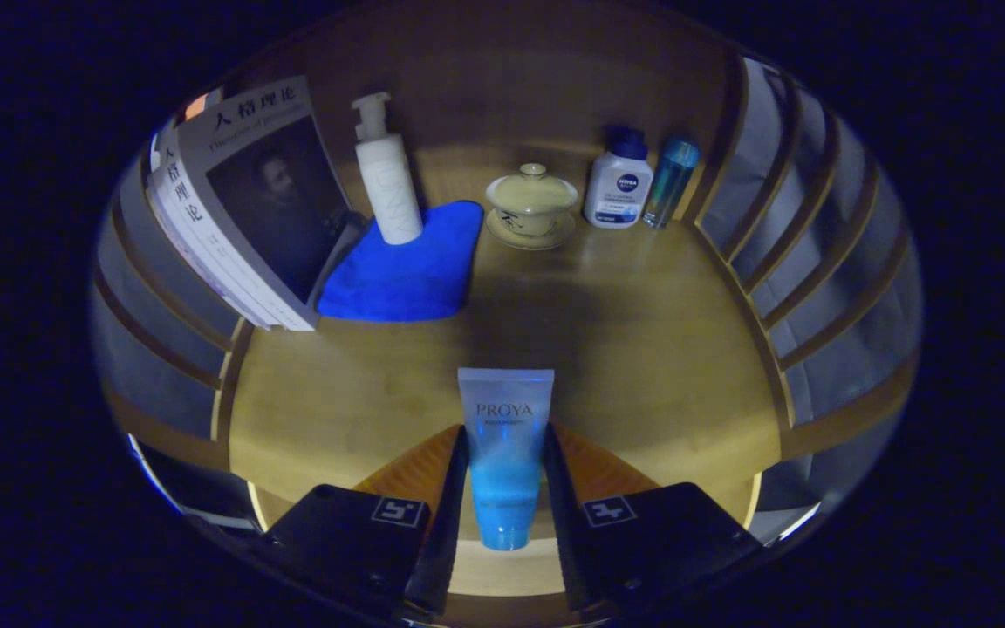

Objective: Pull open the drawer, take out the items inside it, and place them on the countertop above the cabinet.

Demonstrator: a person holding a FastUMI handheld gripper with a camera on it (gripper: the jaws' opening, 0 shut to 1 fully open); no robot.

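Note:
My gripper is shut on a blue and clear tube. Both fingers press its sides, and its flat crimped end points forward over the wooden countertop. The tube's cap end sits low between the fingers, near the counter's front edge. I cannot tell whether the tube touches the wood.
At the back of the counter stand a white pump bottle on a blue cloth, a lidded tea bowl on a saucer, a white bottle with a blue cap and a slim teal bottle. Books lean at the left. Slatted walls flank both sides.

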